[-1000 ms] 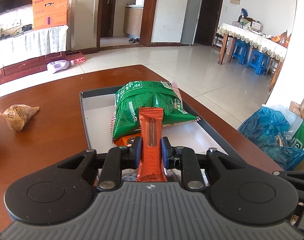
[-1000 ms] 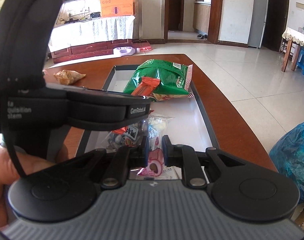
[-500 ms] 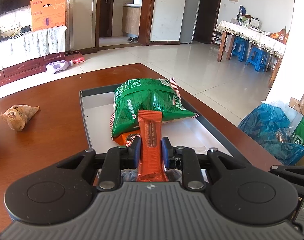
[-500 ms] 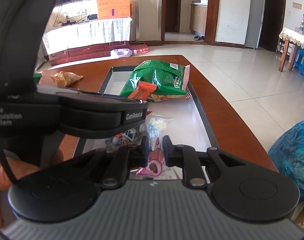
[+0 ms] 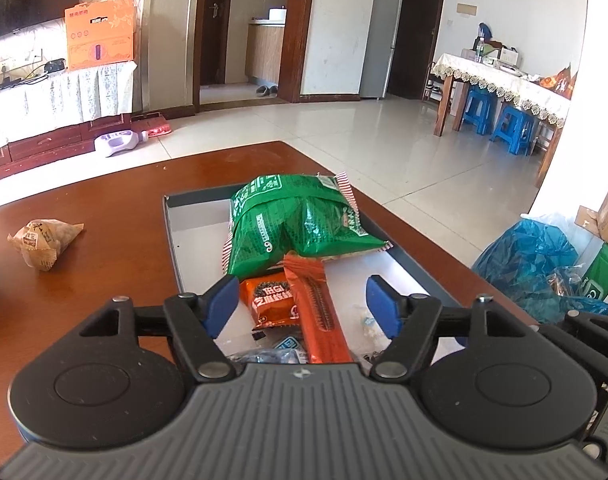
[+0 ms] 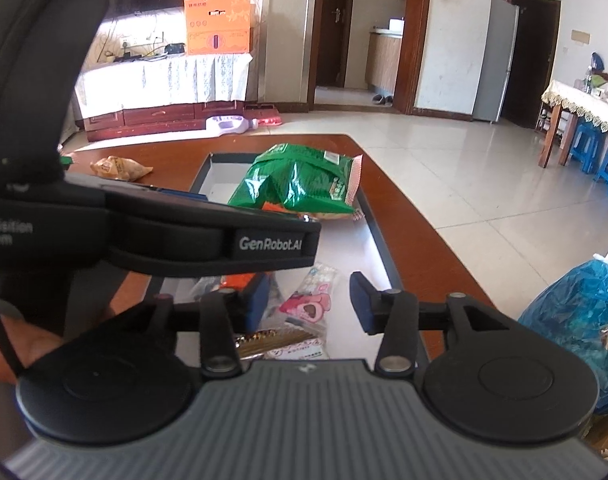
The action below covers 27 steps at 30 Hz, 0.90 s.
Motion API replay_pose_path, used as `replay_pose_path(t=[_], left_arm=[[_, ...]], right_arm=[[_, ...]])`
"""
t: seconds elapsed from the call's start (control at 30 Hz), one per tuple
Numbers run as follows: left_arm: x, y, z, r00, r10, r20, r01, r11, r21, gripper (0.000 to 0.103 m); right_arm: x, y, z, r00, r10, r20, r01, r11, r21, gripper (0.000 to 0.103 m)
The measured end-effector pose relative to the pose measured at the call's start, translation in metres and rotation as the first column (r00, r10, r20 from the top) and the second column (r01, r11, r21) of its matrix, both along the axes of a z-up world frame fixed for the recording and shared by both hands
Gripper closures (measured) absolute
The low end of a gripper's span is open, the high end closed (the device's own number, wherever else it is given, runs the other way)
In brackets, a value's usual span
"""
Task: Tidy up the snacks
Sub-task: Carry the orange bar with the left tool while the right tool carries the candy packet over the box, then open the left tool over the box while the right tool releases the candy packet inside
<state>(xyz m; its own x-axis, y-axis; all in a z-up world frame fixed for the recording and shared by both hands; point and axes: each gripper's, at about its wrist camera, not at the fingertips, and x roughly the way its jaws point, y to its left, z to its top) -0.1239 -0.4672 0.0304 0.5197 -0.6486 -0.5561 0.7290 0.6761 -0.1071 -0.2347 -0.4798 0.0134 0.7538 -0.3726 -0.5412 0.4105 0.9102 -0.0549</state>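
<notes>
A grey tray [image 5: 191, 216] on the brown table holds a green snack bag [image 5: 295, 224], a small orange packet [image 5: 269, 300] and an orange snack bar [image 5: 320, 308]. My left gripper [image 5: 301, 302] is open over the tray, and the bar lies loose between its blue pads. My right gripper [image 6: 310, 294] is open above a pink-and-white snack packet [image 6: 308, 304] that lies in the tray [image 6: 380, 248]. The green bag [image 6: 299, 180] sits at the tray's far end. The left gripper's body [image 6: 143, 232] hides the tray's left part in the right wrist view.
A tan wrapped snack [image 5: 43, 238] lies on the table left of the tray; it also shows in the right wrist view [image 6: 119, 168]. A blue plastic bag [image 5: 532, 264] sits on the floor past the table's right edge. Other small packets lie at the tray's near end.
Both grippers have opened. The left one let go of the orange bar, which now lies in the tray. The right one let go of the pink-and-white packet.
</notes>
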Motion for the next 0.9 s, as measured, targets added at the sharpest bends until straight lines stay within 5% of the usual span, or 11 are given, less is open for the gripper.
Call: replay_pose_path(t=[0.23,0.37,0.5,0.7,0.9], left_arm=[[-0.004,0.005,0.007,1.000,0.003,0.014,-0.003,1.000,-0.009,0.020],[-0.005,0.011,0.012,1.000,0.015,0.021,-0.014,1.000,-0.020,0.018],[-0.002,0.029,0.024,0.994,0.087,0.063,-0.084,0.995,-0.056,0.018],[0.022,0.085,0.043,0.945,0.279,0.171,-0.271,0.960,-0.071,0.005],[0.073,0.143,0.029,0.894,0.393,0.215,-0.412,0.910,0.050,0.005]], right_arm=[[-0.005,0.002,0.003,0.999,0.007,0.032,-0.006,1.000,-0.012,0.051],[-0.007,0.004,0.004,0.999,0.001,0.054,0.001,1.000,-0.026,0.037],[-0.006,0.009,0.002,0.999,0.005,0.038,-0.003,0.998,-0.063,0.036],[-0.004,0.013,0.004,0.999,0.016,0.034,-0.013,0.998,-0.069,0.036],[-0.005,0.021,0.007,0.998,0.034,0.045,-0.031,0.998,-0.063,0.036]])
